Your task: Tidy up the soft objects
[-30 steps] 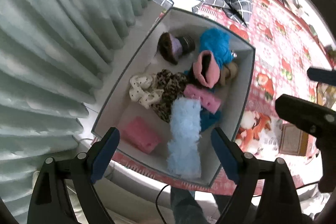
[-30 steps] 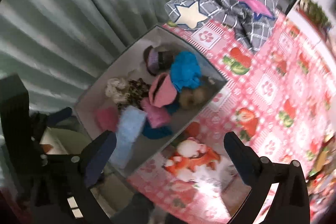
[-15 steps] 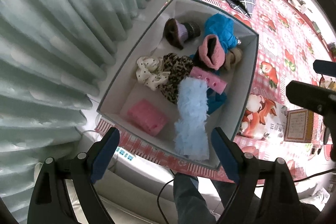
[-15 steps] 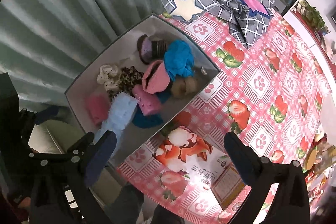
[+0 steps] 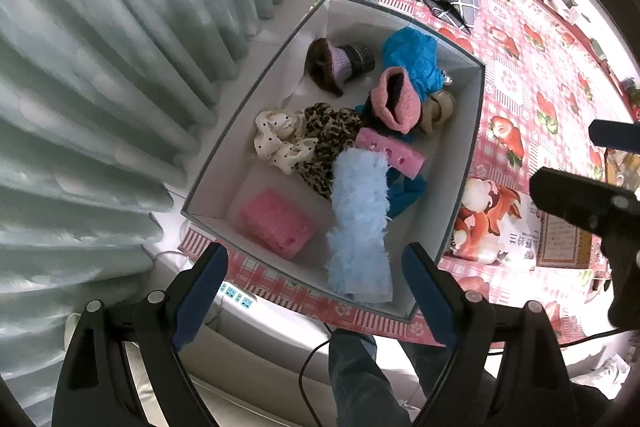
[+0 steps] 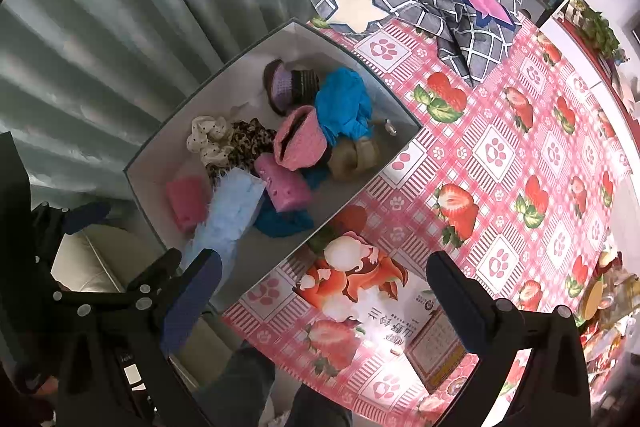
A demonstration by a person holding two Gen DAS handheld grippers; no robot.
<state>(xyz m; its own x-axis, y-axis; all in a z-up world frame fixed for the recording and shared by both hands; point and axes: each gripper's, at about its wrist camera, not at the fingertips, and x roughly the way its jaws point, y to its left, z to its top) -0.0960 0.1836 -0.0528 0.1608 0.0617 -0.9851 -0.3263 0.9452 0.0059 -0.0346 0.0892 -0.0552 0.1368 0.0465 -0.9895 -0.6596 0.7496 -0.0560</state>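
Both claws point down, high over the table. Left gripper [image 5: 314, 291] and right gripper [image 6: 324, 293] gape wide, nothing between the jaws. Soft items, including the light-blue fluffy piece [image 5: 360, 223], lie inside the grey box [image 5: 466, 163] at the table's curtain-side edge.

Soft items fill the box [image 5: 472, 131] below the open-jawed left gripper [image 5: 316, 291].

Both wrist fisheyes high up, facing straight down, left over the open box [image 5: 460, 163], right over the table [image 6: 500, 155] beside it, box shared
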